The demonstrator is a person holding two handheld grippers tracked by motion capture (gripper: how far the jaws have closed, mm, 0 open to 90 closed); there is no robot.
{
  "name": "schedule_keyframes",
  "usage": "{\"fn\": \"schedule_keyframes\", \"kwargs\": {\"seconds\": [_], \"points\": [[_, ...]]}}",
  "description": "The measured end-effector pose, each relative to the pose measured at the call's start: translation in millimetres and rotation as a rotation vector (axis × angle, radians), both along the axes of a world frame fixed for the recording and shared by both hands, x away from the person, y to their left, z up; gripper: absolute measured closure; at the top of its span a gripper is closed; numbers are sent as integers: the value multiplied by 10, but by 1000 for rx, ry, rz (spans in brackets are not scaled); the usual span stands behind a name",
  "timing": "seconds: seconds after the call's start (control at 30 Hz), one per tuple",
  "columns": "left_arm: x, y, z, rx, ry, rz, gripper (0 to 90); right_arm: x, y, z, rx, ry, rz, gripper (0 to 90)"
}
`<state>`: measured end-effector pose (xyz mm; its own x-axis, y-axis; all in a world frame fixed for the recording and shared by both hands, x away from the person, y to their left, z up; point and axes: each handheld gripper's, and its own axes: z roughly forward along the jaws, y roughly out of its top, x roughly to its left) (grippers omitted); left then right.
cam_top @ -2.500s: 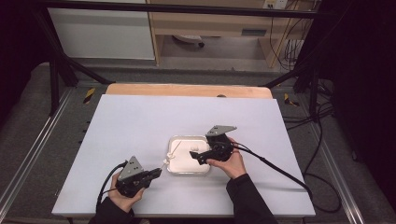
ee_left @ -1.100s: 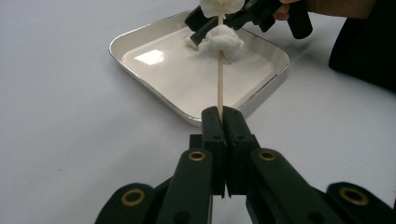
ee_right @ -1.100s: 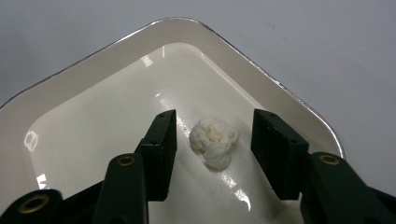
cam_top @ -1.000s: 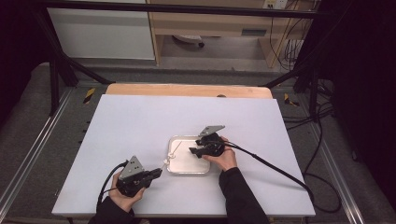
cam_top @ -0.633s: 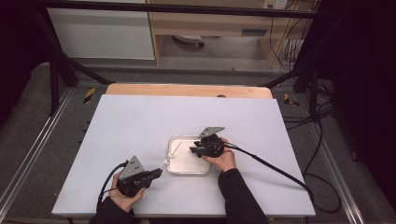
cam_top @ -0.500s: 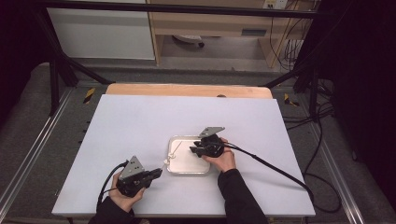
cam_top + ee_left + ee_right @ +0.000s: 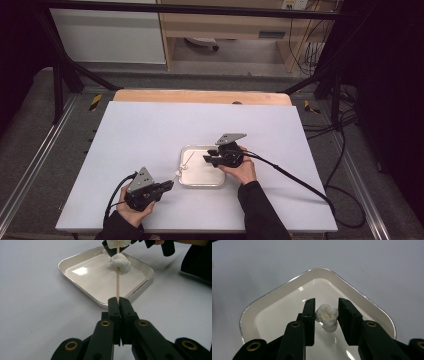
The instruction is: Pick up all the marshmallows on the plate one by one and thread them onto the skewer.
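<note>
My left gripper [image 7: 170, 184] [image 7: 117, 300] is shut on the lower end of a thin wooden skewer [image 7: 117, 287] [image 7: 186, 165] that slants up over a shallow white tray [image 7: 205, 175] [image 7: 82, 265] [image 7: 287, 283]. One white fluffy lump [image 7: 119, 263] is threaded on the skewer. Above it, at the skewer's tip, a second white lump [image 7: 116, 243] [image 7: 326, 314] sits between the pads of my right gripper [image 7: 206, 158] [image 7: 326, 301]. Those jaws have just been closing and now press on the lump from both sides, over the tray's middle.
The tray lies near the front middle of a white tabletop [image 7: 150, 135]. A wooden strip [image 7: 200, 96] runs along the table's far edge. Black cables [image 7: 295, 177] trail from both grippers toward the front and right.
My right gripper has come a little left and down over the tray, and its jaws have narrowed onto the top lump. The left gripper and the skewer have stayed where they were.
</note>
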<state>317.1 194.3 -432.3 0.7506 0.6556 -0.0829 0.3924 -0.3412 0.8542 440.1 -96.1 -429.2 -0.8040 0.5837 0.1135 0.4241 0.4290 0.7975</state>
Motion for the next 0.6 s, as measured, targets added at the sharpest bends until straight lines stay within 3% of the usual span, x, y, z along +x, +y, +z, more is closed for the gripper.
{"fn": "schedule_keyframes", "kwargs": {"seconds": [0.6], "points": [[-9, -7, 8, -2, -6, -10, 886, -208, -145, 341, 117, -14, 21, 683]]}}
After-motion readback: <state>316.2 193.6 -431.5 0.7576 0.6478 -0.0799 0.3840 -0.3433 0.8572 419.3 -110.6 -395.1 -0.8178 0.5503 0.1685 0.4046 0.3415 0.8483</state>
